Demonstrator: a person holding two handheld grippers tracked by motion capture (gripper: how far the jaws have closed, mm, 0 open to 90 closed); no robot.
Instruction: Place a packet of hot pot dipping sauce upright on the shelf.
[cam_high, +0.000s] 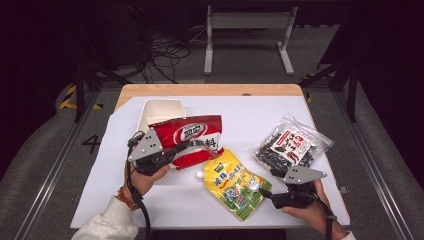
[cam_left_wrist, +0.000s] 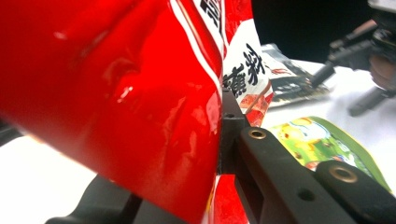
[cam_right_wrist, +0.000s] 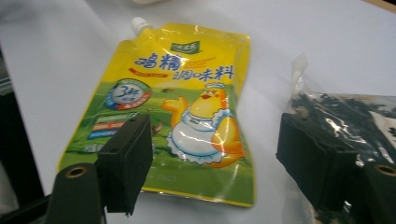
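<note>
A red and white snack bag (cam_high: 192, 137) hangs tilted above the table with my left gripper (cam_high: 172, 154) shut on its lower left edge. In the left gripper view the red bag (cam_left_wrist: 121, 93) is pinched between the black jaws of the left gripper (cam_left_wrist: 205, 158). A yellow and green spouted pouch (cam_high: 235, 182) with a cartoon chicken lies flat at the table's middle front. My right gripper (cam_high: 269, 182) stands open just right of it, jaws pointing left. In the right gripper view the right gripper (cam_right_wrist: 219, 172) has its jaws wide apart over the pouch (cam_right_wrist: 182, 107), with nothing pressed between them.
A clear bag of dark dried pieces (cam_high: 292, 145) lies at the right, close behind my right gripper. A white container (cam_high: 155, 111) stands behind the red bag. A white sheet (cam_high: 250, 115) covers the wooden table (cam_high: 210, 90); the floor drops away on both sides.
</note>
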